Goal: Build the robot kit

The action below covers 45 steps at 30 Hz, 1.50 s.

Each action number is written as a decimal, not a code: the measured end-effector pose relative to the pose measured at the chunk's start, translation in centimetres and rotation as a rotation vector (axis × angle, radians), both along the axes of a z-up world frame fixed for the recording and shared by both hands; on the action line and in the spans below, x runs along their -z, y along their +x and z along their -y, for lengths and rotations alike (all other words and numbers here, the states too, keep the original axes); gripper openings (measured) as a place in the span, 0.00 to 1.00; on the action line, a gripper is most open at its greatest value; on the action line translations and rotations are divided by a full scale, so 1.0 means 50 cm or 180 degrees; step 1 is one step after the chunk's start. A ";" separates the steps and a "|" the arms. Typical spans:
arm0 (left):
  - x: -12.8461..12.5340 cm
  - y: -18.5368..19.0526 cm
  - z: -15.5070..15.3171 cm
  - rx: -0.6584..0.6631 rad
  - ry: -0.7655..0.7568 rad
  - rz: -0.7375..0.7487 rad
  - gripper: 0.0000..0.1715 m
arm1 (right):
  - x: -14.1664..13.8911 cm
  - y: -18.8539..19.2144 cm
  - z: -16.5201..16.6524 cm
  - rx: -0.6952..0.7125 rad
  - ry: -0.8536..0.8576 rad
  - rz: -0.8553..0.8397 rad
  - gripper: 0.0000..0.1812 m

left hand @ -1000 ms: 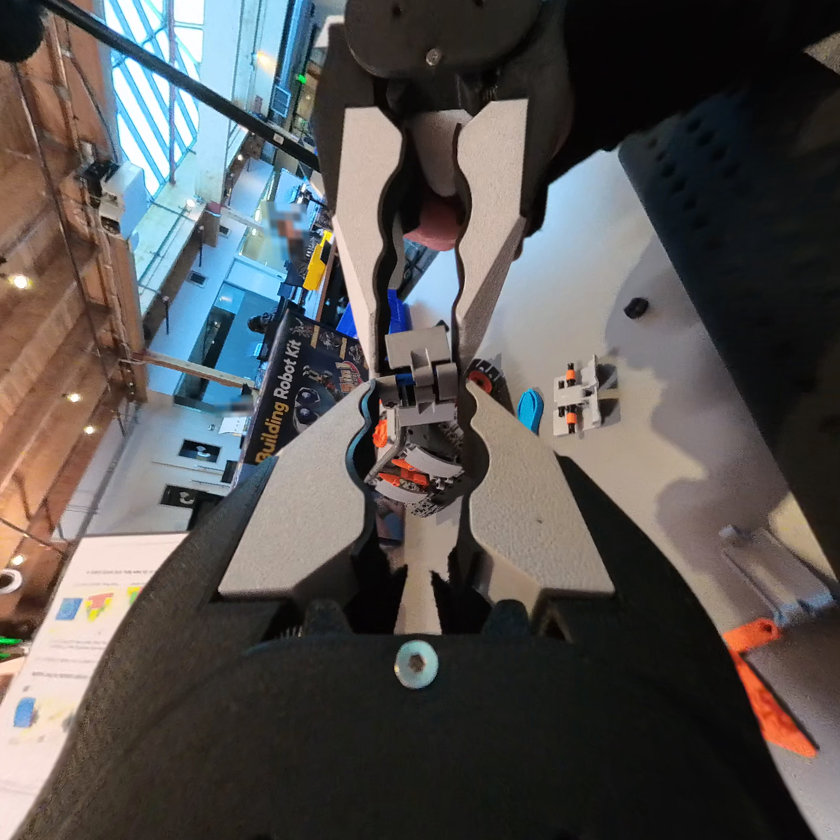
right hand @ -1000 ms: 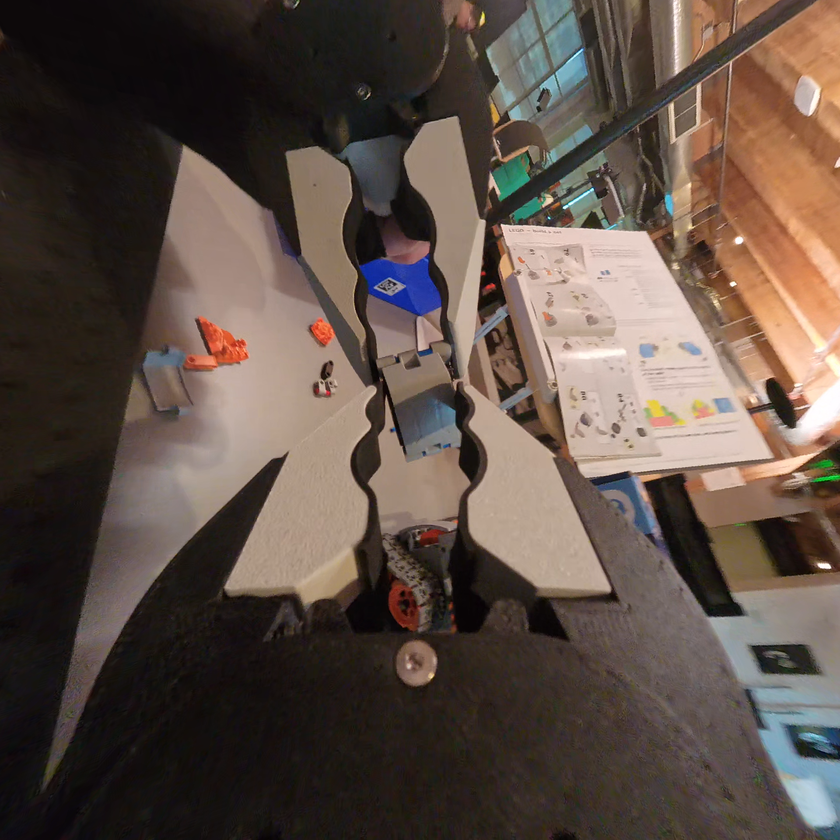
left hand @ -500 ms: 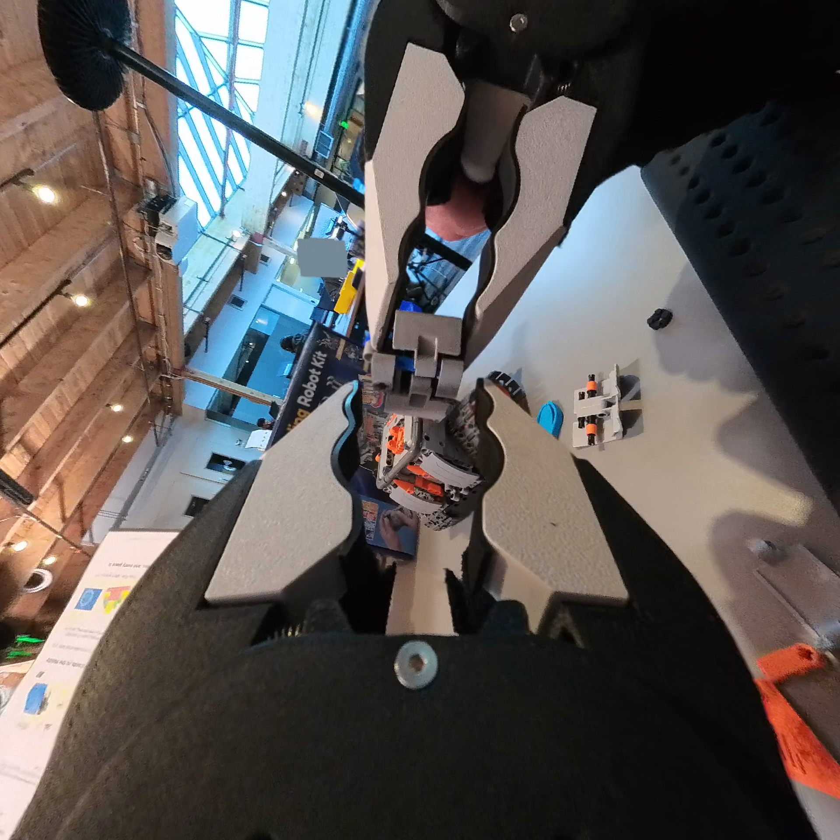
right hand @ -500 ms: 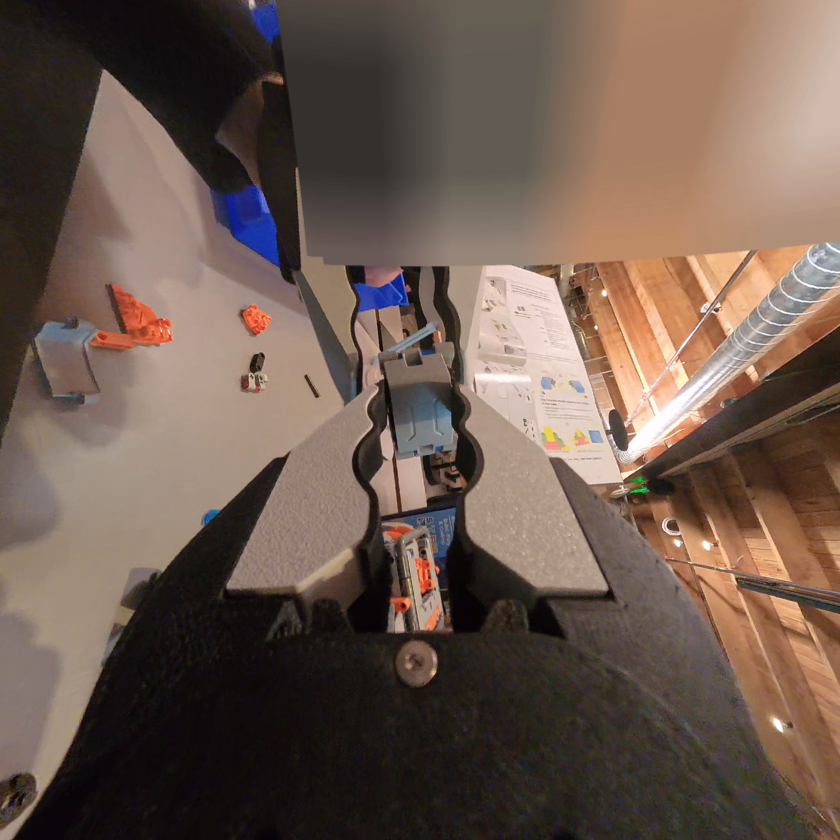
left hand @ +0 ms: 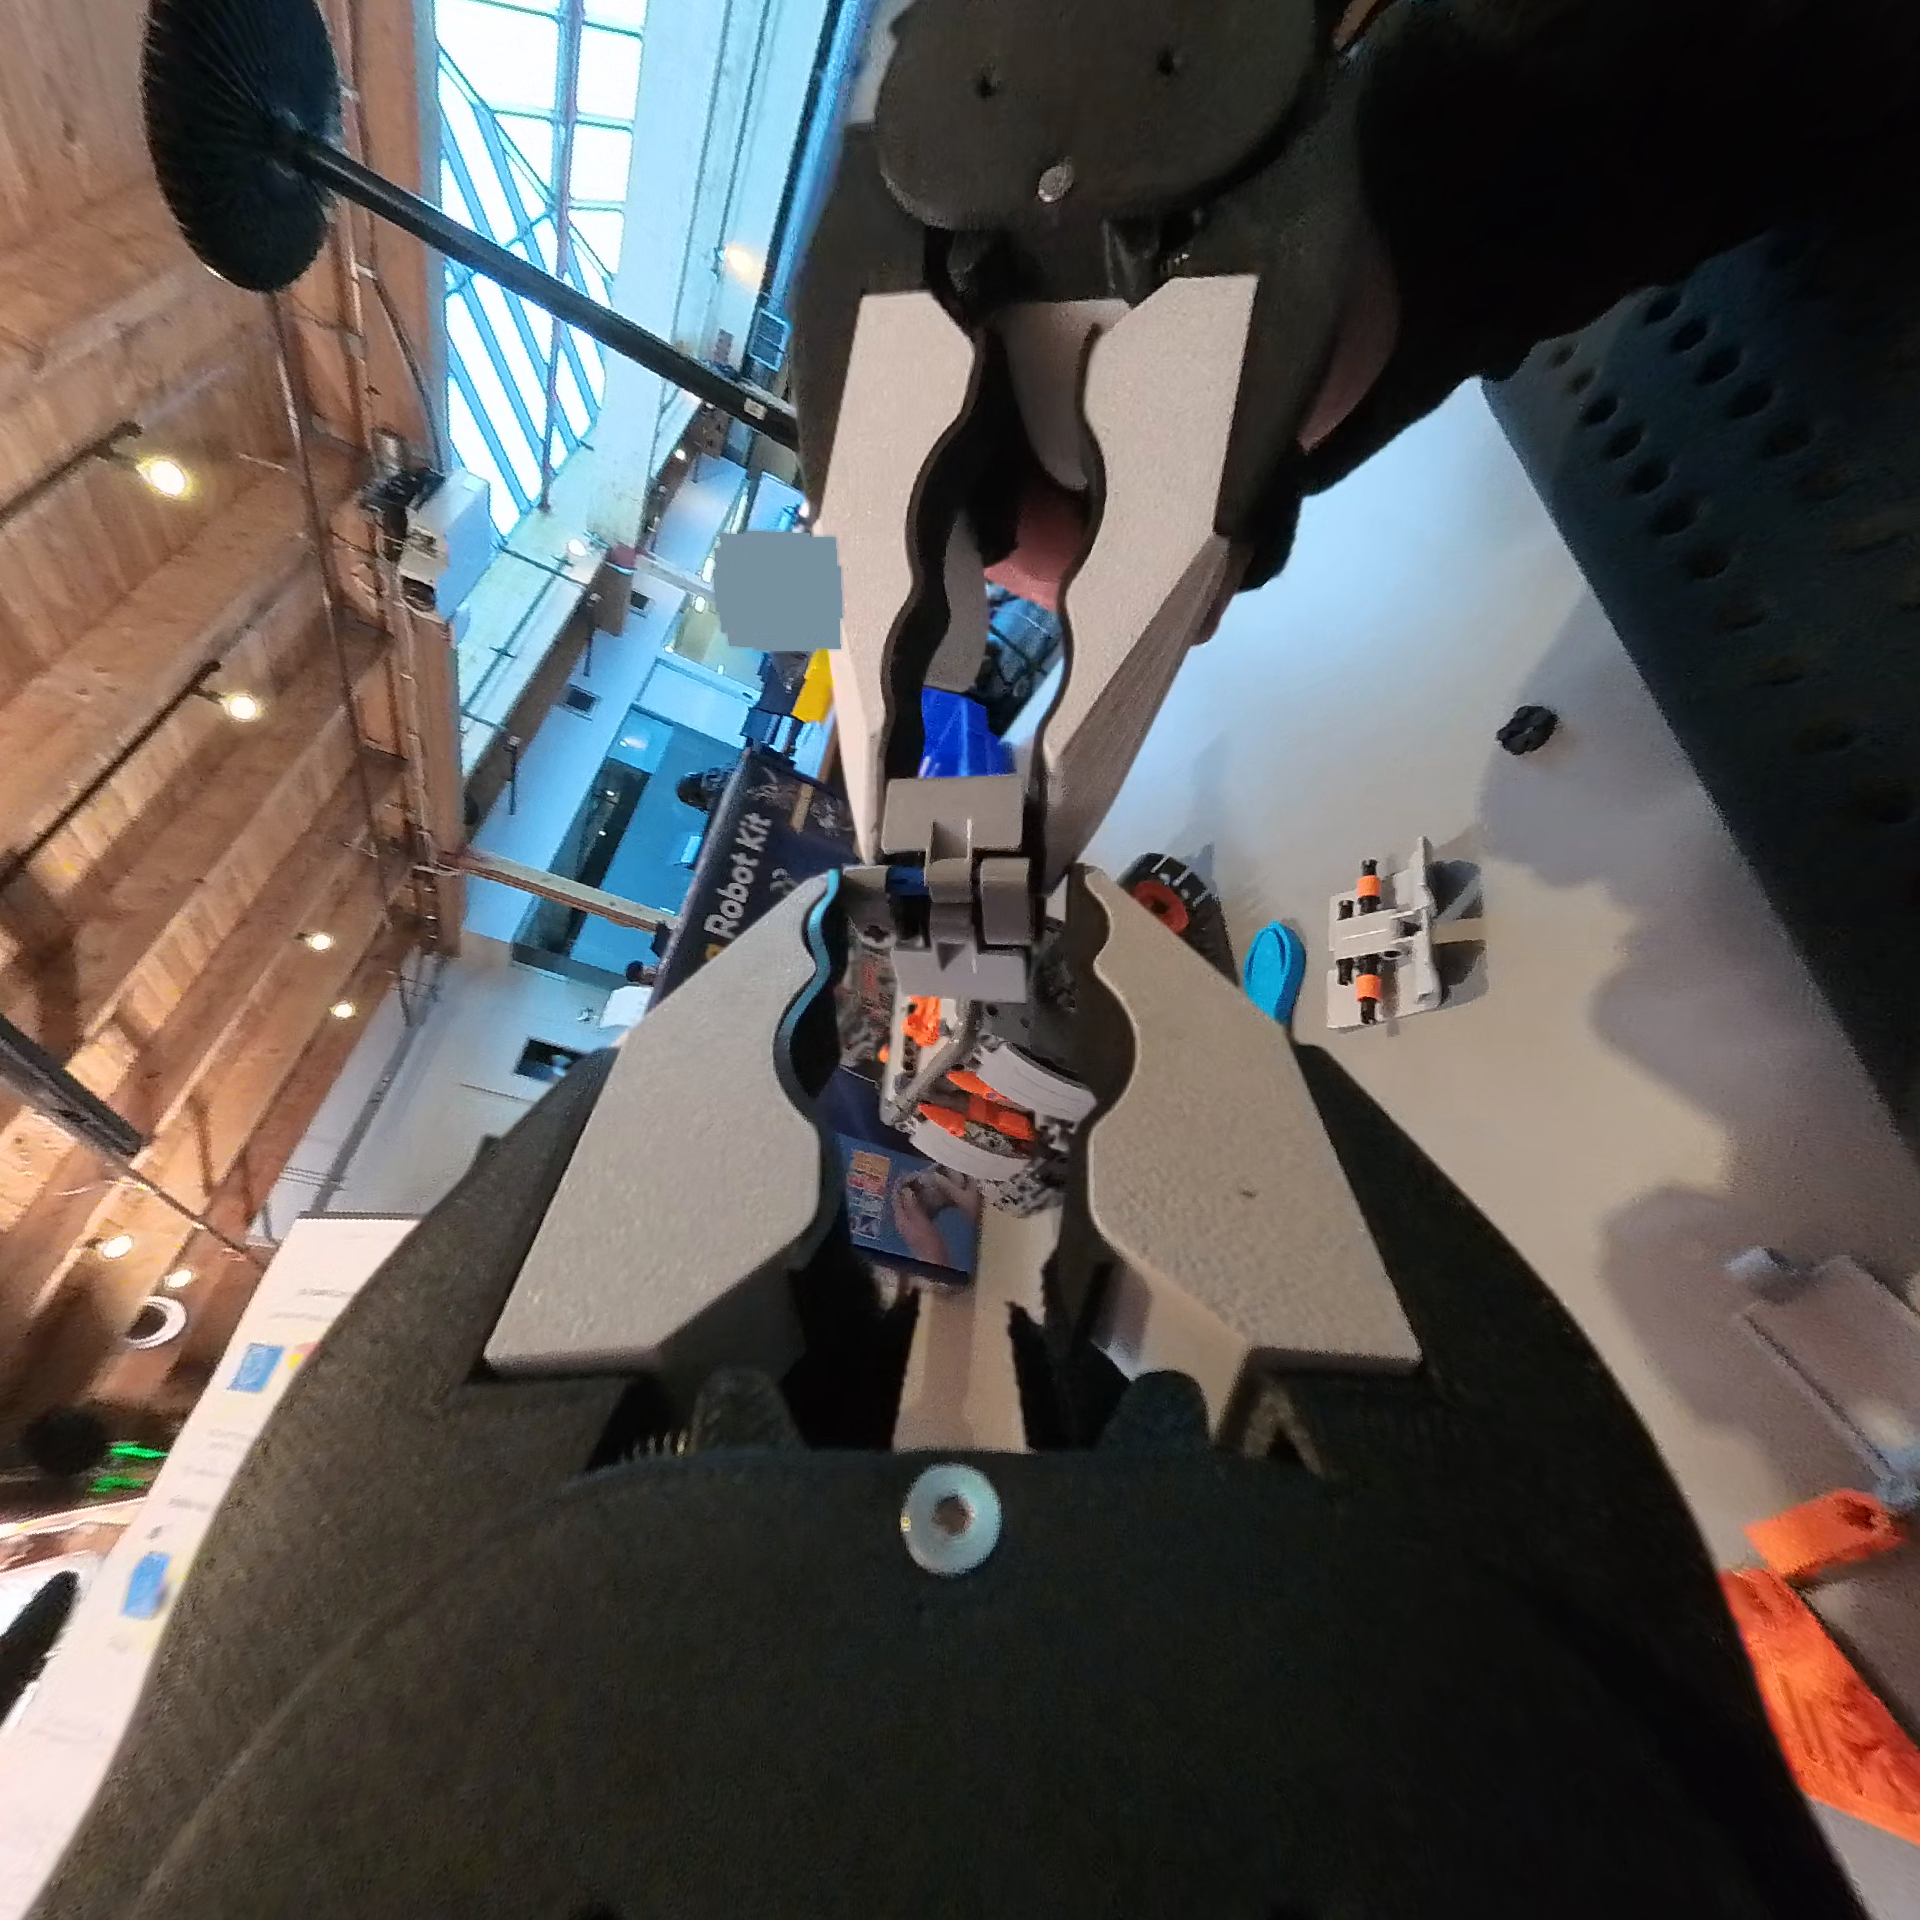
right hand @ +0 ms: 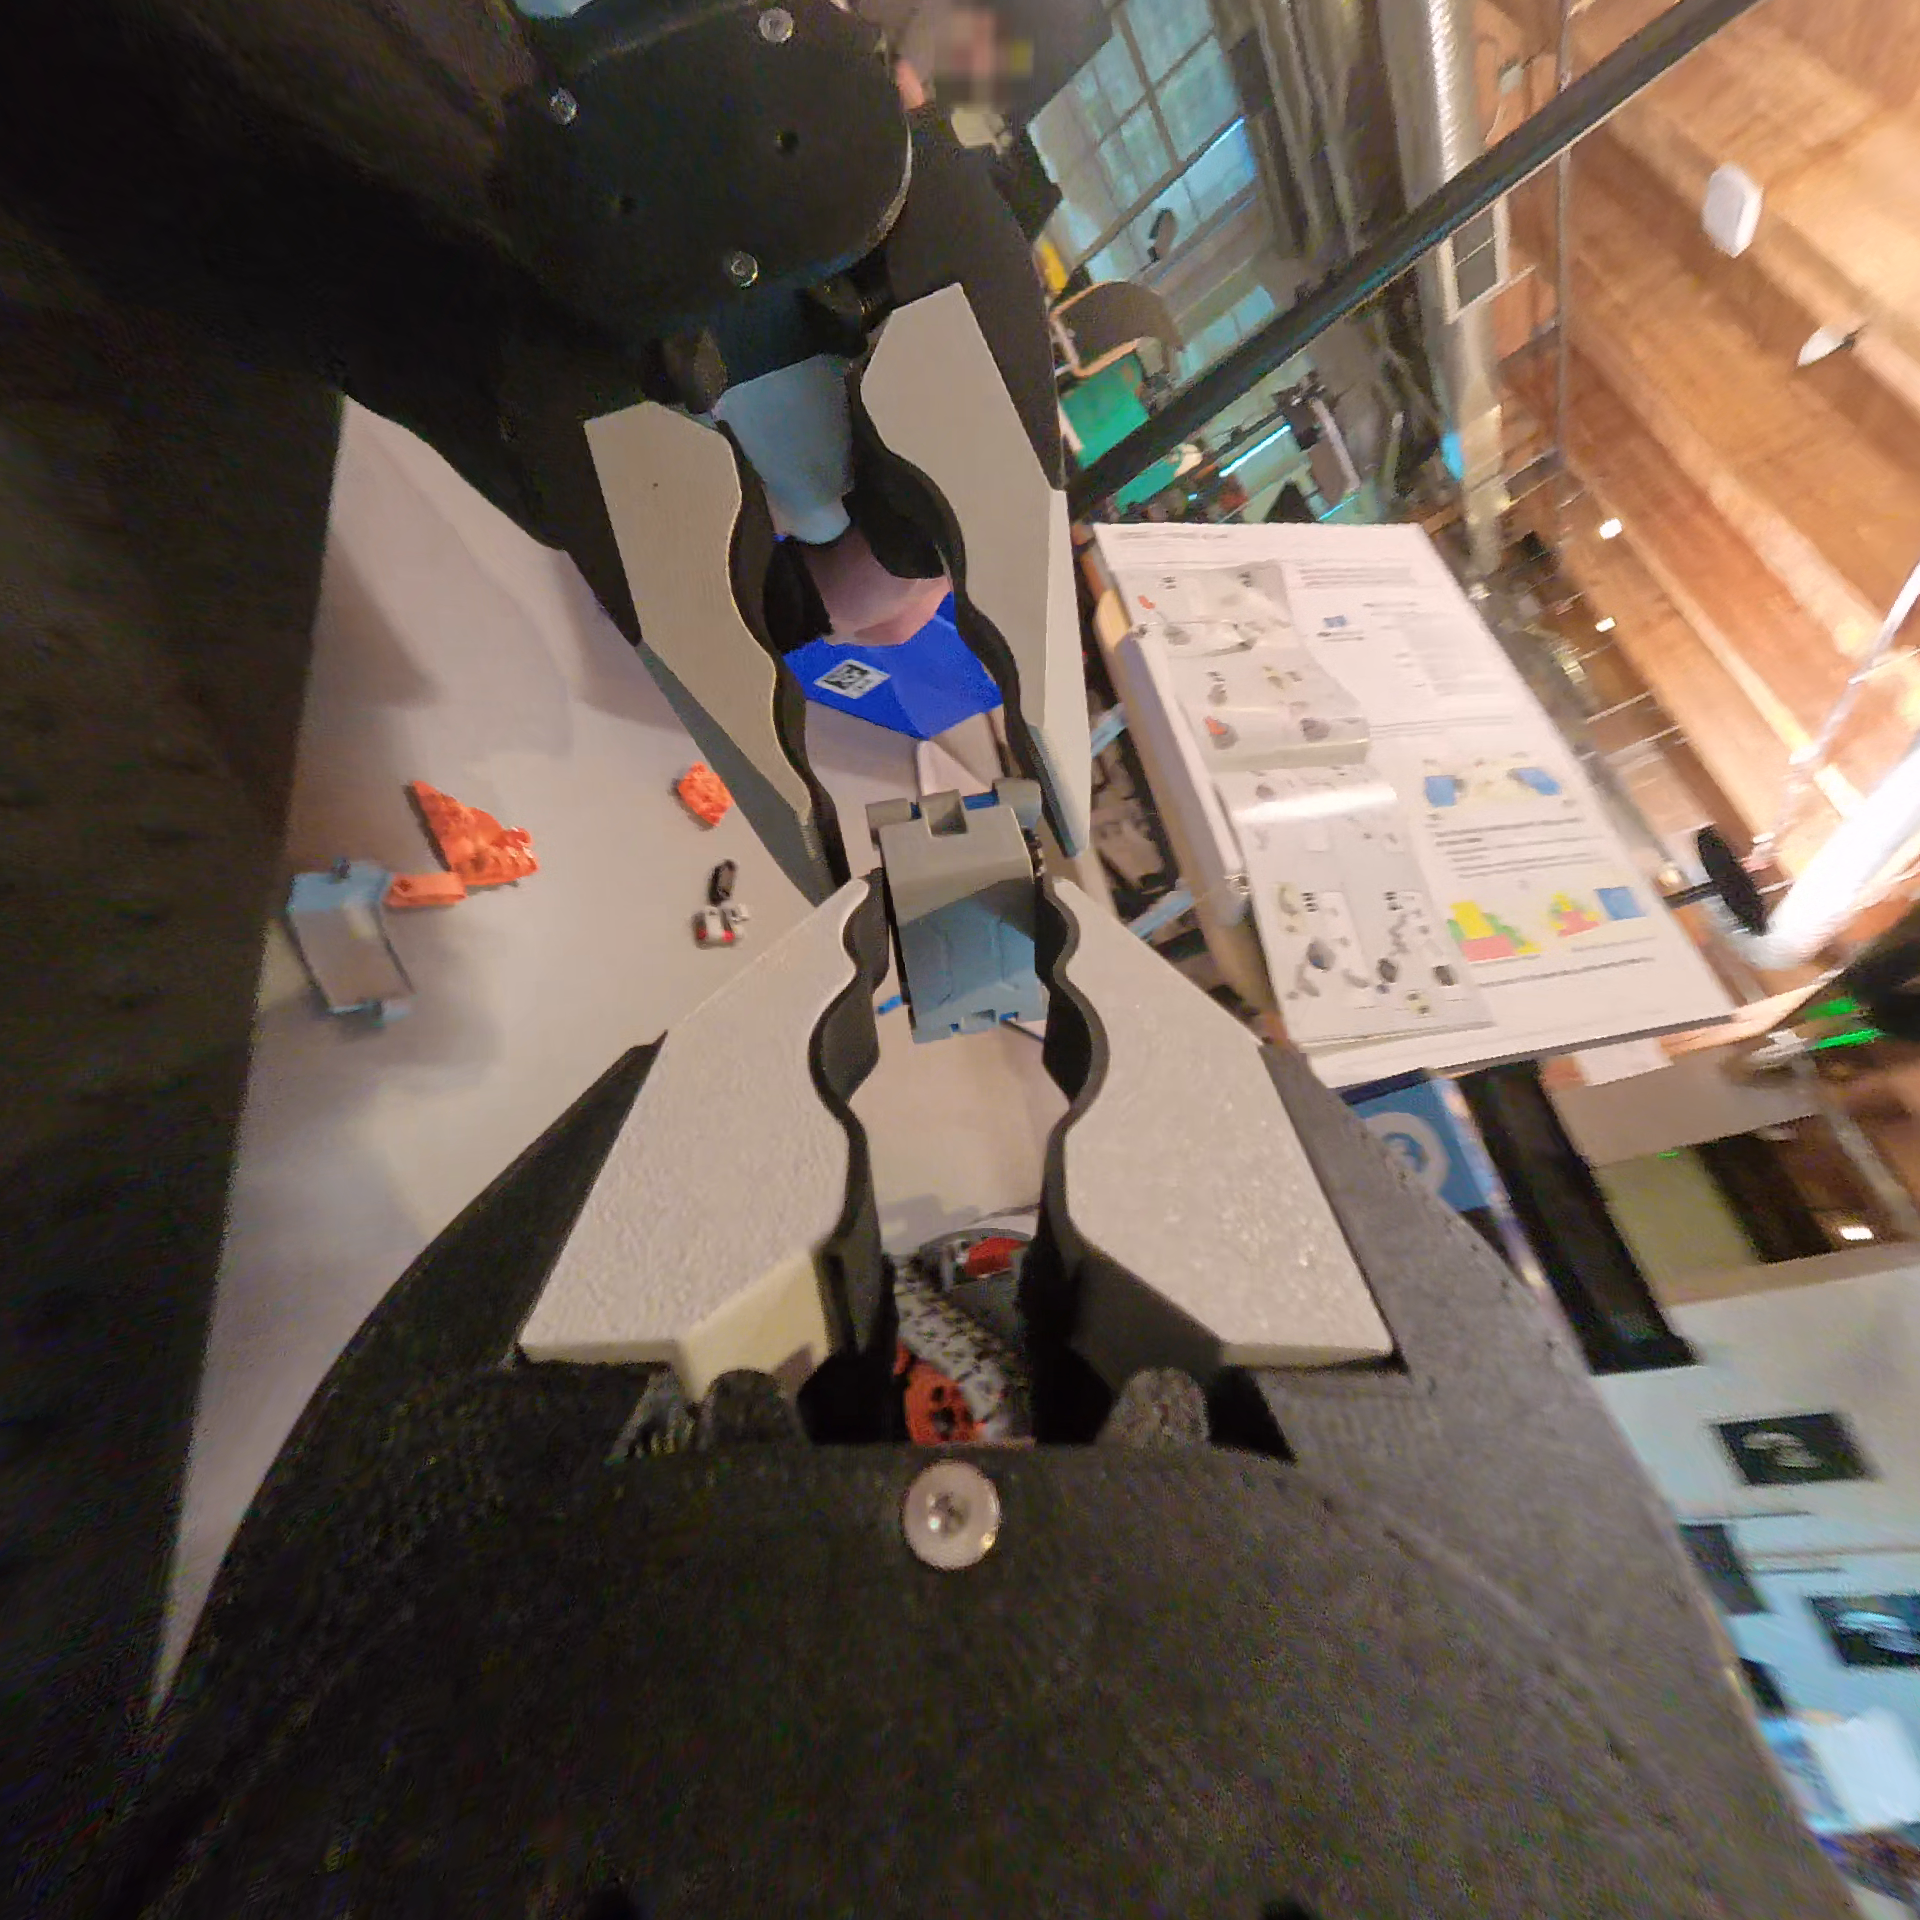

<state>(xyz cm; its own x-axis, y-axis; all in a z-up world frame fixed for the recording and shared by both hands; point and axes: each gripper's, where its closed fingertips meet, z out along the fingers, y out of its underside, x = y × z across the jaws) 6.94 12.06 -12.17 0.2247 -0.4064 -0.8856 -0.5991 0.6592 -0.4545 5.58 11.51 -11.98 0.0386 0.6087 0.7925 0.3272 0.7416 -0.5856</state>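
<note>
Both grippers meet tip to tip above the white table [left hand: 1403, 1195]. My right gripper [right hand: 961, 904] is shut on a grey brick piece [right hand: 961, 925] with blue pins. In the left wrist view it comes down from the top [left hand: 961, 821]. My left gripper [left hand: 956, 914] closes on the other end of the same grey piece [left hand: 961, 883]; in the right wrist view it is the upper gripper [right hand: 935, 821]. A grey model with orange parts [left hand: 977, 1091] lies on the table under the piece, apart from it [right hand: 956, 1340].
On the table lie a blue piece [left hand: 1273, 971], a grey assembly with orange pins [left hand: 1387, 945], a black wheel [left hand: 1164, 894], orange plates [right hand: 468, 842] and a grey panel [right hand: 343, 945]. A blue bin [right hand: 894, 675] and an instruction sheet on a stand [right hand: 1403, 790] are at the far edge. Left and right tips are no more than a few centimetres apart. The grey panel [right hand: 343, 945] lies around 15 centimetres away from my left fingertips.
Both grippers tilted upward together half a second ago and have swung back. They stay joined on the grey piece throughout. The model on the table has not moved.
</note>
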 end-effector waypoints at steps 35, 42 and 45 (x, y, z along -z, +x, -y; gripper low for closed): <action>-0.014 0.015 0.017 0.0258 -0.1174 0.0690 0.20 | -0.017 0.026 0.014 -0.0781 -0.1259 -0.0310 0.13; -0.011 0.000 0.031 0.0577 -0.1500 0.0800 0.25 | -0.014 0.026 0.012 -0.0608 -0.0726 -0.0354 0.13; -0.009 -0.011 0.030 0.0708 -0.1699 0.0912 0.20 | -0.005 0.022 0.014 -0.0489 -0.0397 -0.0264 0.13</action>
